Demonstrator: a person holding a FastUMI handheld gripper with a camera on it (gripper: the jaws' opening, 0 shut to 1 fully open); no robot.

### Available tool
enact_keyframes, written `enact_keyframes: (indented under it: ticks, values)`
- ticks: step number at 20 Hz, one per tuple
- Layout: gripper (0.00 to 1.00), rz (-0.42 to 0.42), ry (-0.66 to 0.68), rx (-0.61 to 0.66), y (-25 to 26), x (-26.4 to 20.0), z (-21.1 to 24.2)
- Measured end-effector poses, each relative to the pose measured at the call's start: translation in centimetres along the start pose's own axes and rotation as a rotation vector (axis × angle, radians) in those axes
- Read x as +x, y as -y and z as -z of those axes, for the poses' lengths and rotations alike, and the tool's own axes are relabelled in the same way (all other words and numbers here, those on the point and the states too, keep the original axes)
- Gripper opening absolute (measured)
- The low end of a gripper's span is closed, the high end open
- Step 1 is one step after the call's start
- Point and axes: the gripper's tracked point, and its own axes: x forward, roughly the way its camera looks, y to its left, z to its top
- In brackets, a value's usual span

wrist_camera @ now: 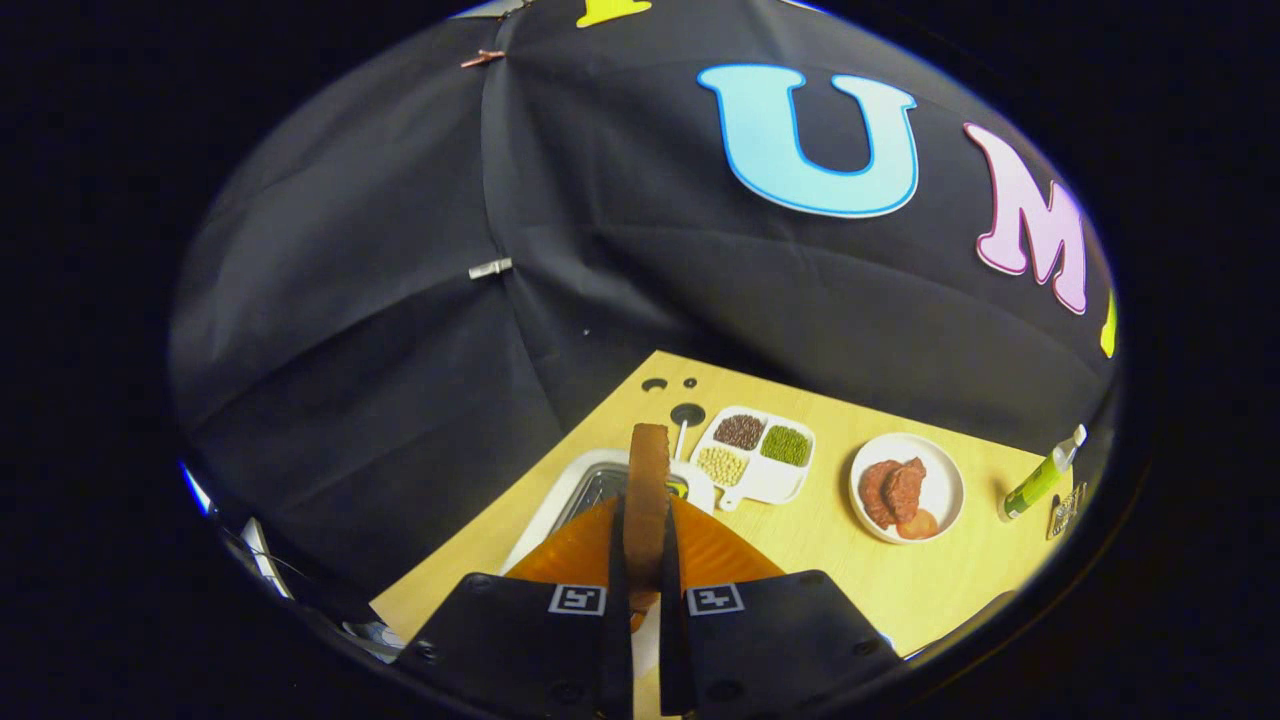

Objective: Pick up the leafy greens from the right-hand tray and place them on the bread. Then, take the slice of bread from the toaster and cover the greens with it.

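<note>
The gripper point(645, 590) has its jaws clenched on a slice of bread point(647, 500), one finger pressing each flat face. The slice stands on edge between the jaws, its long axis running straight ahead along the fingers, its brown crust edge facing up and its far end pointing away toward the wall. It is held above the counter point(860, 570), apart from the things below.

Just under and ahead of the jaws, an orange, ribbed surface point(580, 550) spreads out to both sides of the slice; what it is cannot be told. Beyond it, ahead and slightly left of the jaws, lies a white toaster point(570, 490) with a dark slot opening, partly hidden by the slice.

Farther ahead and to the right of the jaws is a white divided tray point(765, 460) with three compartments: brown grains in the far left one, green grains in the far right one, pale beans in the near left one. Well right of the jaws sits a round white plate point(940, 470) carrying reddish-brown slices of meat point(893, 490). Farther right still lies a green bottle point(1040, 480) with a white cap, tilted, its cap pointing away.

At the far edge of the counter, beyond the toaster, are a few round dark holes point(687, 412).
</note>
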Motion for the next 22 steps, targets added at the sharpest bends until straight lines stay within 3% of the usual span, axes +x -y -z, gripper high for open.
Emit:
enact_keyframes:
  ticks: [5,11,19,22]
  values:
    - [0.15,-0.003,0.071,0.038,2.0,-3.5,-2.5]
    - [0.15,0.044,0.114,0.089,7.4,-8.5,-1.9]
    - [0.12,0.085,0.002,0.144,12.4,-11.2,6.8]
    - [0.12,0.064,-0.053,0.211,12.6,-11.1,10.7]
